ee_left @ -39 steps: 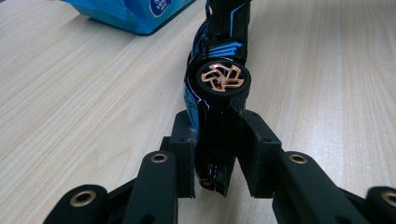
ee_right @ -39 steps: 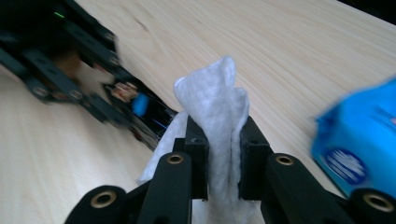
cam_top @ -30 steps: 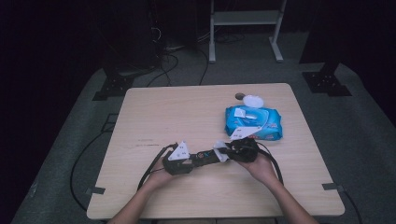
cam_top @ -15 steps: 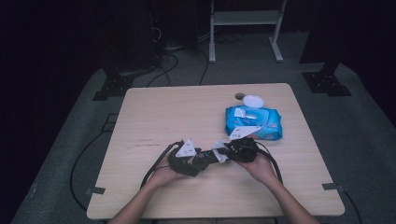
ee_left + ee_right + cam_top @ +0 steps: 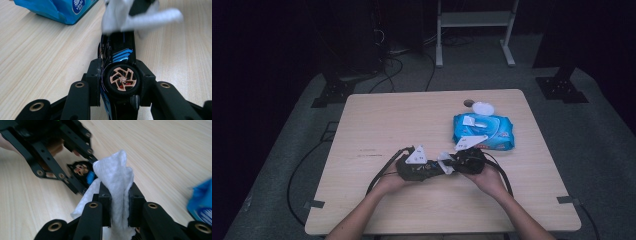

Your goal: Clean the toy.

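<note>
A black toy car [image 5: 121,48] with blue stripes and a copper-spoked wheel [image 5: 122,80] sits between the pads of my left gripper [image 5: 120,71]. Its jaws have just been closing and now press on the car. My right gripper [image 5: 119,195] is shut on a white wipe [image 5: 113,173], whose free end lies against the car's front [image 5: 83,171]. In the high view the left gripper [image 5: 436,169] and the right gripper [image 5: 448,161] meet tip to tip near the table's front middle, with the wipe [image 5: 445,157] between them. The car's rear is hidden by the jaws.
A blue pack of wet wipes [image 5: 483,131] lies just behind the right hand, and also shows in the left gripper view [image 5: 62,8]. A small white round lid [image 5: 482,107] sits behind the pack. Pale wooden table [image 5: 377,125]; cables trail off its front left.
The left gripper has shifted a little to the right, toward the right gripper and the wipe. The right hand has stayed where it was.
</note>
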`<action>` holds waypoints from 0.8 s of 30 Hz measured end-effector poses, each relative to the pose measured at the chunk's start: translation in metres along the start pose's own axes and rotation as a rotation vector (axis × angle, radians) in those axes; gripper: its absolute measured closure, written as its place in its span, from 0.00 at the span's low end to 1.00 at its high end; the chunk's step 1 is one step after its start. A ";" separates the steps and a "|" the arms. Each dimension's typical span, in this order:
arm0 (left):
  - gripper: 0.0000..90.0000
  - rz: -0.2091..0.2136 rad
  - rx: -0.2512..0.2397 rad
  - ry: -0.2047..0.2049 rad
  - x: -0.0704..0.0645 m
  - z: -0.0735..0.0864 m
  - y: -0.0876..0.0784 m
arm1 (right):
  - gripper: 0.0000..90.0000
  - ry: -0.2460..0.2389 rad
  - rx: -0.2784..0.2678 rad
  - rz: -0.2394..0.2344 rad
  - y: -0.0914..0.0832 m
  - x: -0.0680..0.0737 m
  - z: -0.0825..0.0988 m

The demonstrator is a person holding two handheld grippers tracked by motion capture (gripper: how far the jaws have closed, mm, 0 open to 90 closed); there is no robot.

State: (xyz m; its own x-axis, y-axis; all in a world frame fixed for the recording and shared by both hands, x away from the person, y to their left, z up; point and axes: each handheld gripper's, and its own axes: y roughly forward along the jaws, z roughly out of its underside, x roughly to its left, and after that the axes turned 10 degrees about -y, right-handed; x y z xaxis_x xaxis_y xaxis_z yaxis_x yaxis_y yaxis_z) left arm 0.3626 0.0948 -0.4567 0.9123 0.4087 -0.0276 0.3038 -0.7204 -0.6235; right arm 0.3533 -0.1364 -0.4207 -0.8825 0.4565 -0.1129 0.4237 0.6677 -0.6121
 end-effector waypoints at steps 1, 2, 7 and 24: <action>0.70 0.001 -0.001 -0.001 0.000 0.000 0.000 | 0.85 0.013 -0.003 0.007 -0.004 -0.003 0.004; 0.70 0.001 -0.002 -0.001 0.000 0.000 0.000 | 0.85 0.021 -0.004 0.012 -0.007 -0.005 0.007; 0.70 0.006 0.006 0.000 0.001 0.001 -0.004 | 0.85 0.046 0.006 0.048 -0.019 -0.013 0.017; 0.43 -0.007 0.131 -0.008 0.006 0.006 -0.017 | 0.85 0.035 -0.051 0.017 0.001 0.001 0.009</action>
State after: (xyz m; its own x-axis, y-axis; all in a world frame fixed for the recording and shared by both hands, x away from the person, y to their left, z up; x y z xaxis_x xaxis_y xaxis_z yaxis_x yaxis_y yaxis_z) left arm 0.3612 0.1130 -0.4505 0.9076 0.4188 -0.0288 0.2716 -0.6380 -0.7205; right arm 0.3515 -0.1402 -0.4283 -0.8680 0.4874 -0.0946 0.4488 0.6889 -0.5692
